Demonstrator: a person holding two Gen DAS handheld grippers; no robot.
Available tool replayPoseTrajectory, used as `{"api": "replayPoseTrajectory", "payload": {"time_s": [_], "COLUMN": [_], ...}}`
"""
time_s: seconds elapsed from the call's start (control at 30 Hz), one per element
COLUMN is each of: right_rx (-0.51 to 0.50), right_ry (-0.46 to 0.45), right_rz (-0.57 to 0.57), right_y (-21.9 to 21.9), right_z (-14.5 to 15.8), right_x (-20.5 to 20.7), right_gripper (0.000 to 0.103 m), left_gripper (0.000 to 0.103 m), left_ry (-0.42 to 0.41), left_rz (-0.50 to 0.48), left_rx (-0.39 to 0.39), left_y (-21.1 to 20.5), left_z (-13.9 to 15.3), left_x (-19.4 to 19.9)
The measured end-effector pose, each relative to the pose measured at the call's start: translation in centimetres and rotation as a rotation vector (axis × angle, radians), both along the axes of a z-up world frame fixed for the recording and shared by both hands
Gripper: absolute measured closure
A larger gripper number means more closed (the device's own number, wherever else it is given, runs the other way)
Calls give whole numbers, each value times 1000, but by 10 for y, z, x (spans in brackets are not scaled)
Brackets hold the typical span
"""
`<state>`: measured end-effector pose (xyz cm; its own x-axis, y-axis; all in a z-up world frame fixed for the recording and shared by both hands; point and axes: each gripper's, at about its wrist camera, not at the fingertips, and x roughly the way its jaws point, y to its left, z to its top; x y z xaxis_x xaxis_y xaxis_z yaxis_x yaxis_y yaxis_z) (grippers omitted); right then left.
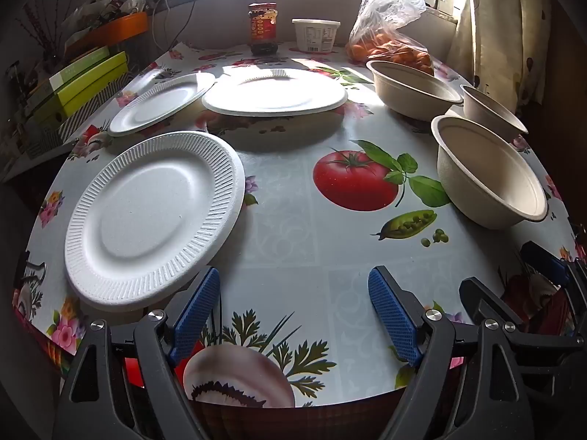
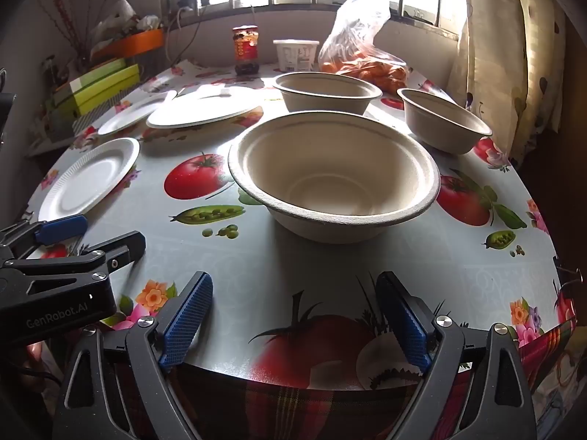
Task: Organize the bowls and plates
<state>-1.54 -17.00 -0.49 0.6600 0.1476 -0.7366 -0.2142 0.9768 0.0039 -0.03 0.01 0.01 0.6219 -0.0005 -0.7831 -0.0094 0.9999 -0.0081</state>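
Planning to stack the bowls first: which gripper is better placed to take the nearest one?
Right. The right gripper is open and faces the nearest bowl; the left gripper sits beside the ribbed plate.

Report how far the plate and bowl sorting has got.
Done: nothing; the three plates, nearest one, lie apart, none stacked, and the three bowls, nearest one, stand separately. In hand: nothing; the left tongs and right tongs are open and empty. Left: all the gathering.
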Motion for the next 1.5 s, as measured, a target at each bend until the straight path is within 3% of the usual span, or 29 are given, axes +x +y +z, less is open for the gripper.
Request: {"api": "replayPoseTrajectory", "payload": {"time_s": [0.3,1.5], "right_rx": [-4,15], "right_ry": [19,17], "right_rz": [-18,-47], "right_y": [-1,-3], "right_z": [-1,3], "right_x": [2,-5], "right_gripper": [1,2], "left_gripper": [19,19], "left_ry": [9,0], "left_rz": [-4,-15], "left_rx": [4,8], "left_y": [0,-5], "left_z": [0,4], "left_x": [1,-5]}}
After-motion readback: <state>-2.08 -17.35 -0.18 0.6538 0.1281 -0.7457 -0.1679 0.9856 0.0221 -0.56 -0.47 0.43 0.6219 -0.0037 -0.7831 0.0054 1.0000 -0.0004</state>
